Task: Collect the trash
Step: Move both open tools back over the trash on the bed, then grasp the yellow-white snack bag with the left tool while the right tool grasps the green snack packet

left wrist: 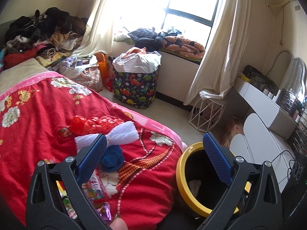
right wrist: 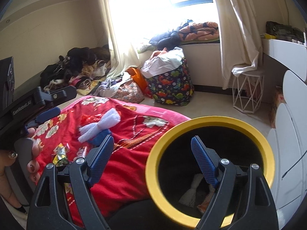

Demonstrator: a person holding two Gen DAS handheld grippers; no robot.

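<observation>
White foam net (right wrist: 99, 128), pinched bow-like, lies slantwise on the red bed (right wrist: 134, 172); both claws (left wrist: 153, 157) (right wrist: 151, 159) gape empty, yellow-rimmed bin (right wrist: 266, 153) beside.

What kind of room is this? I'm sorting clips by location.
Most likely a lived-in bedroom: a bed with a red floral blanket, a vanity mirror on a dressing table, and a curtained window.

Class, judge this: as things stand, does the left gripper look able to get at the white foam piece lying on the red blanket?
Probably yes. The left gripper is open and empty, the white foam piece lies uncovered on the red blanket, just ahead of its fingers.
</observation>
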